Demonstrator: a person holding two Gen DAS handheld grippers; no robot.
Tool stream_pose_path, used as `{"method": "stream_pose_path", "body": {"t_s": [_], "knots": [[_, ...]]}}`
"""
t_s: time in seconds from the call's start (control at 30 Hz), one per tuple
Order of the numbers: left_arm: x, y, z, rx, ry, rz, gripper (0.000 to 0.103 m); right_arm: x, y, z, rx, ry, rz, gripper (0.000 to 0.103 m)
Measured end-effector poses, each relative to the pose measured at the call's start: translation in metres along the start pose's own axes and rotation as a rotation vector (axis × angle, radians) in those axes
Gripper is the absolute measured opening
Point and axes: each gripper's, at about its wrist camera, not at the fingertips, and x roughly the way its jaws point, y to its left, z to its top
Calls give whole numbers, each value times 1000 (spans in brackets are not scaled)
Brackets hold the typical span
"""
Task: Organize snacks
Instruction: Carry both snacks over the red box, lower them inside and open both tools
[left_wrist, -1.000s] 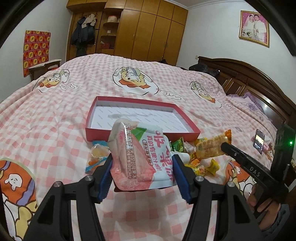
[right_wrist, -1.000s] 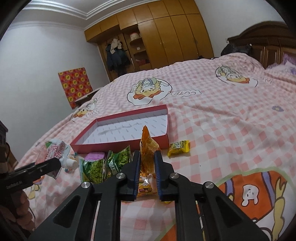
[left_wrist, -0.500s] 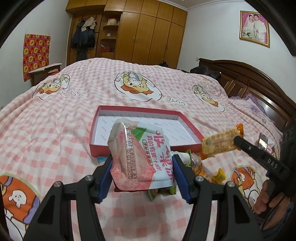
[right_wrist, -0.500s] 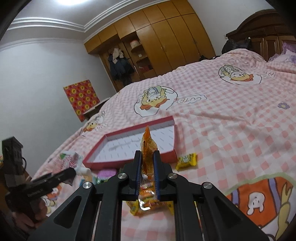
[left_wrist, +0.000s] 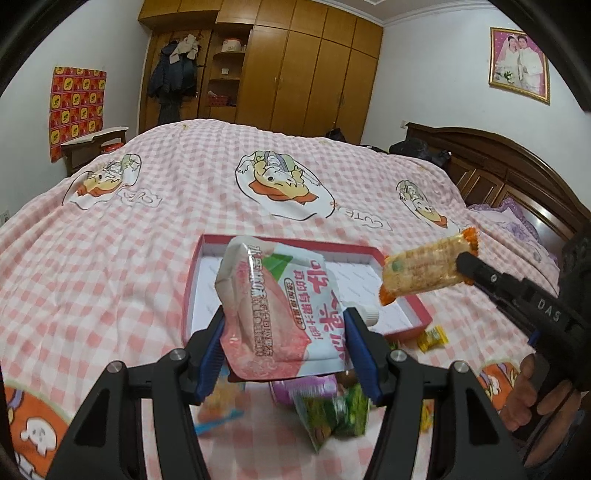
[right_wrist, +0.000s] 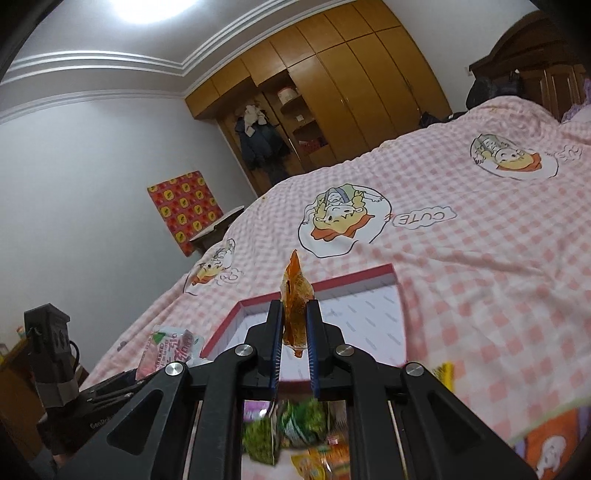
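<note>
Above red box (left_wrist: 402, 308) on bed (left_wrist: 110, 258): left claw (left_wrist: 284, 345) clamps pink drink pouch (left_wrist: 280, 306); right claw (right_wrist: 294, 328) pinched tight on orange cracker pack (right_wrist: 295, 295), also over box. Box looks empty; other snacks (left_wrist: 332, 406) loose on bed near its front wall. Advice: lower each packet inside walls before letting go, place side by side, flat, not overlapping.

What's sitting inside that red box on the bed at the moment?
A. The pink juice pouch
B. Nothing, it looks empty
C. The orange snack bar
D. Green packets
B: the red box shows only its white floor, while the pink pouch and orange snack bar are held above it in the grippers.
</note>
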Motion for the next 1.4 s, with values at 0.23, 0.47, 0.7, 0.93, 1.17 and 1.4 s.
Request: {"method": "stream_pose_path", "body": {"t_s": [0.23,0.47,0.7,0.93,1.17,1.4], "knots": [[36,7,23,-21,3,-9,63,36,-14,8,70,33,23,13],[66,23,16,-51,17,12,63,67,-39,-13,124,84,5,13],[92,29,0,-43,65,29,63,82,-56,-27,147,129,-26,8],[93,24,-3,-15,63,33,64,86,-56,-29,111,139,-49,8],[94,25,-4,-13,68,41,66,89,-51,-32,70,154,-84,9],[94,24,-6,-3,76,54,67,89,-50,-33,71,151,-80,9]]}}
